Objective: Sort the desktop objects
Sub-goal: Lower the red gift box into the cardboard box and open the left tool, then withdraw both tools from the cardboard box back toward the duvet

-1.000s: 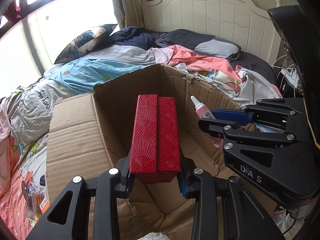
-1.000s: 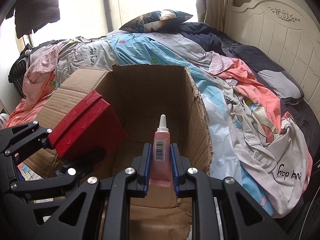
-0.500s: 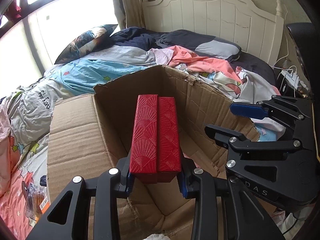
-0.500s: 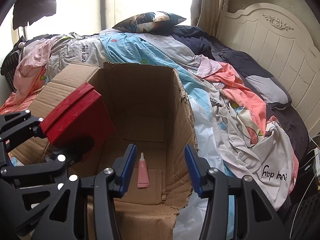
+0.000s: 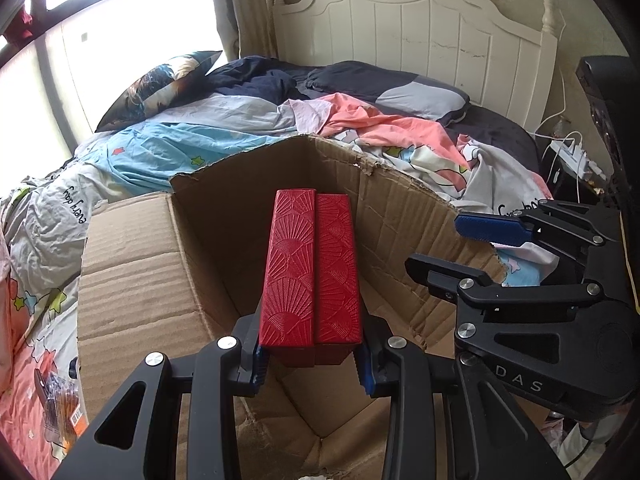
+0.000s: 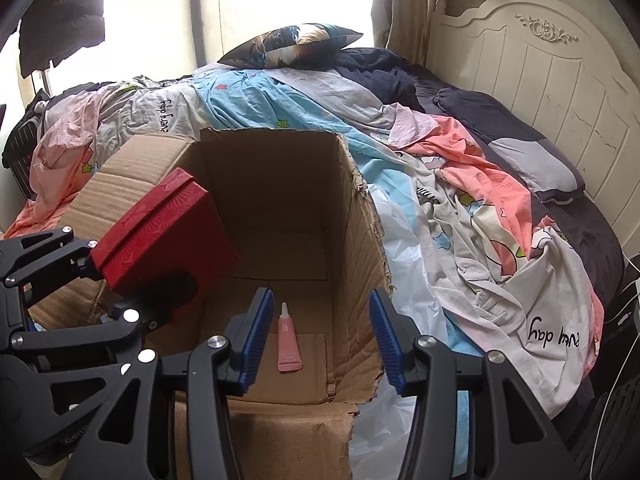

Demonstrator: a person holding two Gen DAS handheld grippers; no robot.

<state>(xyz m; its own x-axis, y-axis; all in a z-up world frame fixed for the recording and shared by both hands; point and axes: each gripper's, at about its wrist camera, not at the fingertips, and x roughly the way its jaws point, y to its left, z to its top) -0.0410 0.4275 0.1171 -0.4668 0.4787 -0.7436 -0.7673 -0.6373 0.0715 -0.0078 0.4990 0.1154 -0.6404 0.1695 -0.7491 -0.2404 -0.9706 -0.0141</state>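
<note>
A red embossed box (image 5: 312,276) hangs over the open cardboard box (image 5: 132,264), with my left gripper (image 5: 310,364) shut on its near end. In the right wrist view the red box (image 6: 160,232) sits at the left, above the carton's (image 6: 360,224) inside. A small pink tube (image 6: 289,346) lies flat on the carton floor, cap pointing away. My right gripper (image 6: 322,340) stands open above it, nothing between its blue pads (image 6: 256,336). In the left wrist view the right gripper (image 5: 460,244) hovers at the carton's right wall.
The carton rests on a bed covered with crumpled sheets (image 6: 460,208) and pillows (image 6: 296,42). A white headboard (image 5: 416,44) stands behind. A power strip with cables (image 5: 572,152) lies at the right. A small packet (image 5: 60,408) lies left of the carton.
My right gripper opened and let go of the pink tube, which dropped onto the carton floor. The right gripper drew back a little. The left gripper and red box stayed still.
</note>
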